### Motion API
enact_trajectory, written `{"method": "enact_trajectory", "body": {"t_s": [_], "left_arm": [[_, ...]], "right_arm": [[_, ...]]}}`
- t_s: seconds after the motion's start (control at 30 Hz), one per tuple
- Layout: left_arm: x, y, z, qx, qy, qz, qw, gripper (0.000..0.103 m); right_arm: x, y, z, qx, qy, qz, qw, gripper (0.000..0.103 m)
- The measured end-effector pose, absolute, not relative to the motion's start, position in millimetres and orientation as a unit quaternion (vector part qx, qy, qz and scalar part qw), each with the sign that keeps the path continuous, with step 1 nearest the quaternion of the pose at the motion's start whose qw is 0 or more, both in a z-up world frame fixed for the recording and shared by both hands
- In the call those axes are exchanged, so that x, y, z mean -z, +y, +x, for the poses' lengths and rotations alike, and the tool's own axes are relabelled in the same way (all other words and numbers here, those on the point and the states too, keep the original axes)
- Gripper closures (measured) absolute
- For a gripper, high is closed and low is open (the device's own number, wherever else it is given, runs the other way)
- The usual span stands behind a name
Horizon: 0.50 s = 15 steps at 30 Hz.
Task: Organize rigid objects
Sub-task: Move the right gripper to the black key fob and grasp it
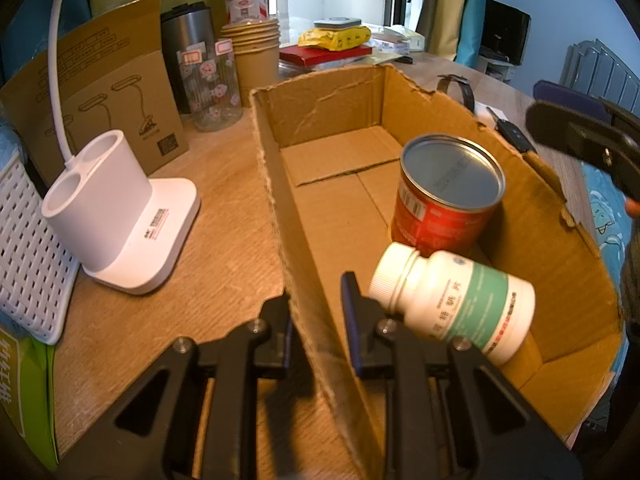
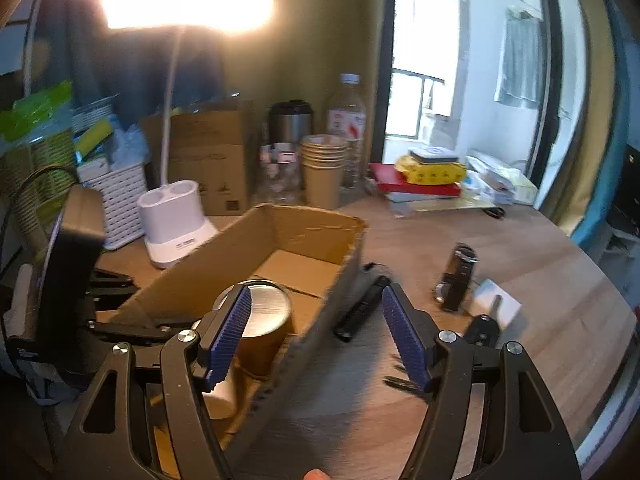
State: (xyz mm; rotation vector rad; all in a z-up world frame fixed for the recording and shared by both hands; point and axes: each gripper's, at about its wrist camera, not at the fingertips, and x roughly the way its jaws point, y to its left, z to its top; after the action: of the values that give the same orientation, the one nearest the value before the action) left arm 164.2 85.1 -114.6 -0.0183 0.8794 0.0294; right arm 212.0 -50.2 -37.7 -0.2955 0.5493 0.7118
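Observation:
An open cardboard box (image 1: 332, 92) lies on the wooden desk. Inside it a red can (image 1: 448, 196) stands upright, and a white pill bottle (image 1: 456, 304) with a green label lies on its side against the can. My left gripper (image 1: 316, 300) is shut on the box's left wall, near the front corner. My right gripper (image 2: 316, 296) hangs open above the box's right wall, with nothing pressed between its blue pads (image 2: 404, 332). Through it I see the can (image 2: 260, 312) and the bottle (image 2: 218, 396) below its left finger.
Right of the box lie a black flashlight (image 2: 360, 308), a dark cylinder (image 2: 458, 280), a car key (image 2: 484, 330) and a white card (image 2: 498, 300). A white lamp base (image 1: 120, 220), a white basket (image 1: 28, 248), paper cups (image 1: 254, 52), bottles and books (image 2: 416, 188) crowd the back.

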Motion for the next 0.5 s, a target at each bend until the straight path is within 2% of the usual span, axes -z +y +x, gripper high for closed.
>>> {"method": "enact_trajectory", "body": {"t_s": [0.5], "left_arm": [[115,85,164,-0.014,0.426,-0.009,0.905,0.081]], "right_arm": [[48,-109,247,-0.245,0.287,-0.099,0.921,0.032]]}}
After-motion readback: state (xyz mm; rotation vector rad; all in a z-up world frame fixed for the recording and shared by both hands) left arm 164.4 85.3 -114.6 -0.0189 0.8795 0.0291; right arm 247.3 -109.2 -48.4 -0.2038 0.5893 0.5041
